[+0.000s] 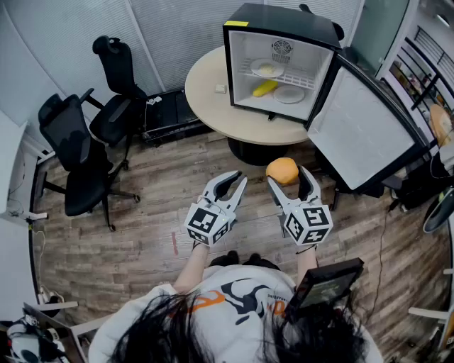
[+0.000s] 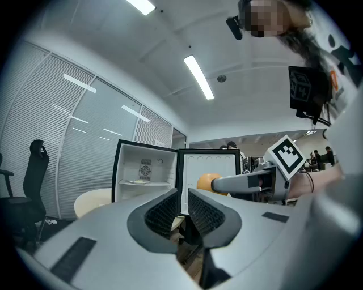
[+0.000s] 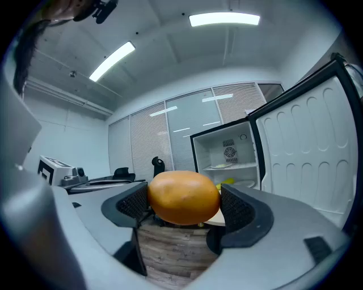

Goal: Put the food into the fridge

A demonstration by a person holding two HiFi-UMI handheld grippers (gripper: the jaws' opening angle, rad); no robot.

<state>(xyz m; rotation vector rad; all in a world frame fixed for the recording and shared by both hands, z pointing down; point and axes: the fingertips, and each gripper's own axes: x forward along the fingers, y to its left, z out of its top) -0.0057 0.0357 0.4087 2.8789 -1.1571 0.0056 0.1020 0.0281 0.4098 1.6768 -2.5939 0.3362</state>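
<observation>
The person's dark hair (image 1: pixel 213 333) fills the bottom edge of the head view. A black mini fridge (image 1: pixel 280 21) stands on the round counter (image 1: pixel 206 92), its door (image 1: pixel 362 135) swung wide open. In front of it, well short of the counter, the right hand-held gripper (image 1: pixel 289 181) has its jaws spread wide and clamped on an orange fruit (image 1: pixel 282 170). The left hand-held gripper (image 1: pixel 237 181) is empty, its jaws drawn almost together. Two plates (image 1: pixel 267 69) and a yellow item (image 1: pixel 264 88) sit inside the fridge.

3 views share the fridge (image 1: pixel 280 20).
</observation>
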